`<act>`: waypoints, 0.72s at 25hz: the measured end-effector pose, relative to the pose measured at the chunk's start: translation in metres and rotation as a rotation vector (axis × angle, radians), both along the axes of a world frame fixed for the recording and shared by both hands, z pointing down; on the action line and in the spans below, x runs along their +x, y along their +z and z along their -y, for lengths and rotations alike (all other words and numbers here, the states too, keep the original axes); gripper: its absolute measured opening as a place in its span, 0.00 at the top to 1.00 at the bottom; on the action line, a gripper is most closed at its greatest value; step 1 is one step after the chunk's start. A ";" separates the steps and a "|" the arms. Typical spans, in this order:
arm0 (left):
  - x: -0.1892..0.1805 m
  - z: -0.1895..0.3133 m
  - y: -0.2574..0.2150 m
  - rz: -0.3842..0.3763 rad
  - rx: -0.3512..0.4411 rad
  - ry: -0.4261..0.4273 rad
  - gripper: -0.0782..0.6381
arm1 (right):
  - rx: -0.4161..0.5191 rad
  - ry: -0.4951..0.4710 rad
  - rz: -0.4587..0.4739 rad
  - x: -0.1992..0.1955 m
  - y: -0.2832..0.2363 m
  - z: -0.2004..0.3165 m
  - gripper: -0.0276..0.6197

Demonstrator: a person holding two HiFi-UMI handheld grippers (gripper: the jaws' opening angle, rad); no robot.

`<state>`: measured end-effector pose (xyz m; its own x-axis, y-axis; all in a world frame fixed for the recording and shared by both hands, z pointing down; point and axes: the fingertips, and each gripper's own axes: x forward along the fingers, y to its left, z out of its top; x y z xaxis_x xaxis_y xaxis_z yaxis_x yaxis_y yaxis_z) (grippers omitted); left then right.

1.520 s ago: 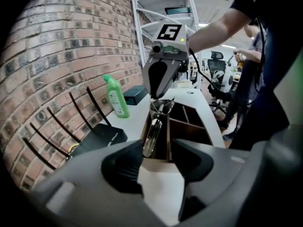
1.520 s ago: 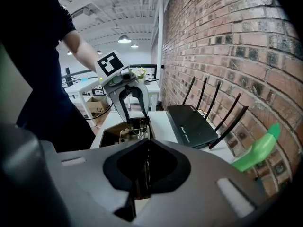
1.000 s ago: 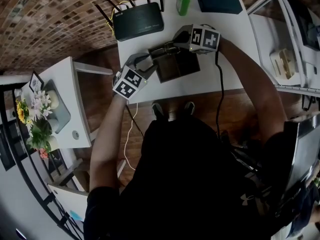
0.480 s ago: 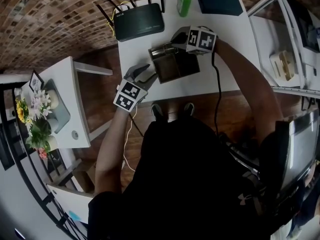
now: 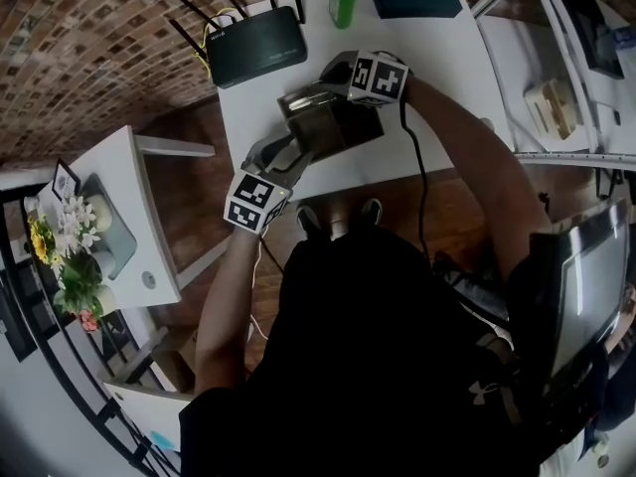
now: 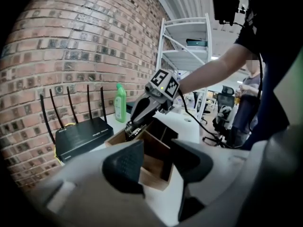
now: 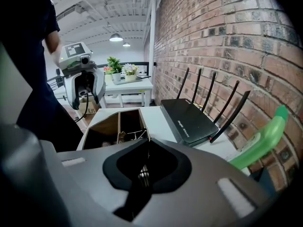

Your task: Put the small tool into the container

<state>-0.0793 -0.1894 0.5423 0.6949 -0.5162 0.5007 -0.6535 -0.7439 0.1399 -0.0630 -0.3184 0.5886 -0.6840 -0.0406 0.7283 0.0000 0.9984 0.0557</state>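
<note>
1. Head view: I am holding my left gripper (image 5: 288,149) at the near-left corner of the boxy brown wooden container (image 5: 333,127), which is sitting on the smooth white table (image 5: 437,97). My right gripper (image 5: 303,95) is reaching over the container's far-left rim. A flat black router (image 5: 253,48) with thin antennas is lying beyond.
2. Left gripper view: my left gripper's (image 6: 157,167) rounded, dimpled black pads are standing well apart and closing, with nothing caught between them. The container's (image 6: 152,145) thin wooden wall is showing beyond the gap. My right gripper's (image 6: 131,129) slim tips are dipping at the far rim. A green plastic bottle (image 6: 120,102) is standing before the rough brick wall (image 6: 71,46).
3. Right gripper view: my right gripper's (image 7: 146,148) black pads are clenching on the small tool (image 7: 142,174), a thin ribbed metal piece glinting in the slit. Wiry metal is poking out past the tips, over the container's (image 7: 106,126) narrow divided compartment. I cannot tell whether it is touching the wood.
</note>
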 end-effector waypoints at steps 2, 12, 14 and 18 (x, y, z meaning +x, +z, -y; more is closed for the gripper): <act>0.003 -0.002 -0.001 -0.007 0.000 0.006 0.65 | 0.022 0.010 -0.006 -0.001 -0.003 -0.003 0.93; 0.011 -0.014 -0.017 -0.062 0.029 0.025 0.65 | 0.004 0.249 0.151 0.008 -0.029 0.001 0.78; 0.006 -0.018 -0.022 -0.079 0.065 0.022 0.67 | -0.006 0.327 0.221 0.016 -0.047 -0.002 0.81; -0.001 -0.031 -0.038 -0.147 0.167 0.030 0.79 | -0.011 0.467 0.318 0.035 -0.079 -0.035 0.93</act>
